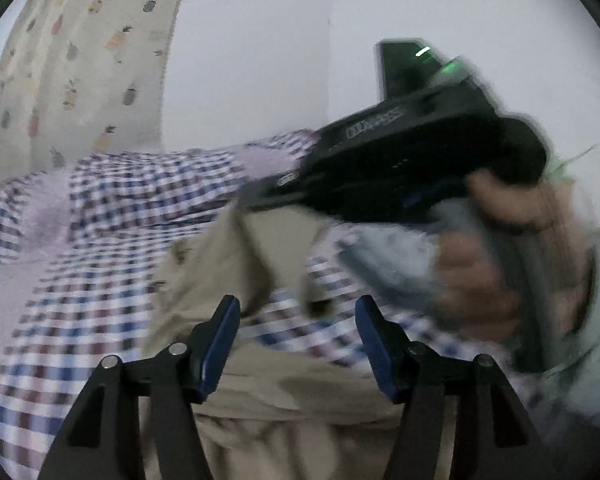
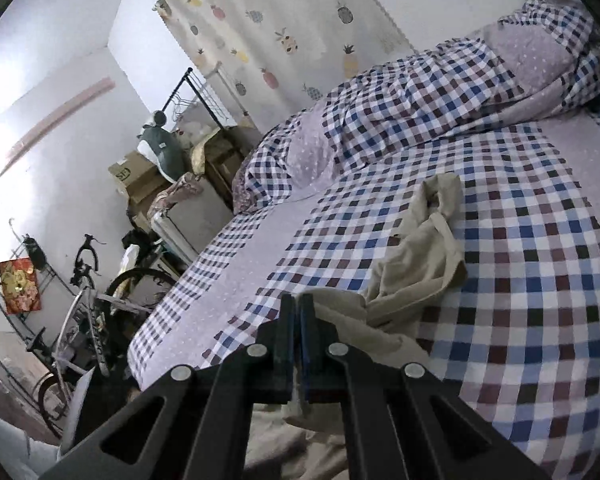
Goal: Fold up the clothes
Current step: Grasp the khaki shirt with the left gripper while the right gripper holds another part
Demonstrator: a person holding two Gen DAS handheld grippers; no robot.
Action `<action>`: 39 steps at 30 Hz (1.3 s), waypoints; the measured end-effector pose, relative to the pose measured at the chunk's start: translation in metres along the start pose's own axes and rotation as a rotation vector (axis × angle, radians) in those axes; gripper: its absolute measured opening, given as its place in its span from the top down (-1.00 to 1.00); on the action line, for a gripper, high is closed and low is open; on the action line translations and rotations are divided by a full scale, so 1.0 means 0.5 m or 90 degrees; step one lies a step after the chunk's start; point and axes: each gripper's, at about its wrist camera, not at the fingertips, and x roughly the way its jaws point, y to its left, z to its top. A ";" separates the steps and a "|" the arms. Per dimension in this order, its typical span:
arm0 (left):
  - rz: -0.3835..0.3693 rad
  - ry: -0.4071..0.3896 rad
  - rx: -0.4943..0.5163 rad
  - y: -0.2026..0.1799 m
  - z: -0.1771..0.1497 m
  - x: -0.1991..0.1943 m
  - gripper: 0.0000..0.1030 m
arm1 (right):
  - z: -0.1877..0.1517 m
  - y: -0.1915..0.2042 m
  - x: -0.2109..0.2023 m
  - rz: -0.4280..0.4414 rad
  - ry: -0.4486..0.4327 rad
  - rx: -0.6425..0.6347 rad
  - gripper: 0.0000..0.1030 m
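One beige garment (image 2: 416,256), one checked bed (image 2: 520,300), two grippers.

Home bedroom. We list: a bed (image 2: 520,300) with checked sheet and rumpled checked duvet (image 2: 420,96); pineapple-print curtain (image 2: 284,24); bicycle (image 2: 92,300) by the wall; cardboard boxes (image 2: 134,178); metal rack (image 2: 204,92).

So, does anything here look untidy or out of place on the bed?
Yes. The beige garment lies crumpled and twisted on the checked bedsheet, not spread flat, with one edge pinched in the right gripper. The left gripper is open above it. The checked duvet is bunched up behind.
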 end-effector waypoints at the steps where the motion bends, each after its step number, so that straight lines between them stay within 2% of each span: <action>1: -0.006 0.000 -0.007 -0.002 0.001 -0.006 -0.35 | -0.003 0.009 -0.002 -0.007 0.000 -0.004 0.99; 2: -0.003 0.003 -0.013 0.001 -0.001 -0.008 -0.41 | -0.007 0.015 0.000 -0.006 0.003 -0.008 0.99; 6: 0.017 0.019 -0.045 0.026 -0.007 -0.003 -0.41 | -0.019 0.032 0.015 0.004 0.017 -0.020 0.99; 10: 0.006 0.013 -0.119 0.068 -0.003 -0.003 -0.40 | -0.030 0.049 0.027 0.018 0.029 -0.025 0.98; 11: 0.005 0.012 -0.134 0.076 -0.003 -0.003 -0.34 | -0.033 0.053 0.029 0.022 0.031 -0.026 0.98; 13: 0.003 0.013 -0.161 0.092 -0.007 -0.005 -0.06 | -0.039 0.062 0.034 0.029 0.036 -0.028 0.98; 15: 0.004 0.021 -0.186 0.108 -0.012 -0.006 0.55 | -0.045 0.071 0.039 0.037 0.041 -0.030 0.98; 18: 0.009 0.024 -0.213 0.132 -0.018 -0.015 0.86 | -0.054 0.085 0.047 0.049 0.048 -0.033 0.98; 21: 0.023 0.022 -0.231 0.156 -0.023 -0.031 0.94 | -0.063 0.099 0.054 0.061 0.056 -0.036 0.92; 26: 0.085 -0.006 -0.281 0.236 -0.013 -0.095 0.97 | -0.071 0.106 0.043 0.055 0.052 -0.035 0.83; 27: 0.098 -0.013 -0.291 0.254 -0.011 -0.111 0.97 | -0.072 0.106 0.039 0.052 0.050 -0.035 0.76; 29: 0.134 -0.040 -0.315 0.304 -0.003 -0.159 0.98 | -0.075 0.096 0.024 0.037 0.041 -0.026 0.22; 30: 0.152 -0.052 -0.326 0.326 0.003 -0.182 0.98 | -0.078 0.089 0.015 0.028 0.035 -0.021 0.17; 35: 0.247 -0.113 -0.387 0.465 0.009 -0.288 0.98 | -0.097 0.050 -0.026 -0.034 0.023 -0.024 0.16; 39: 0.298 -0.157 -0.436 0.546 -0.010 -0.360 0.98 | -0.133 0.013 -0.036 -0.090 0.037 -0.031 0.13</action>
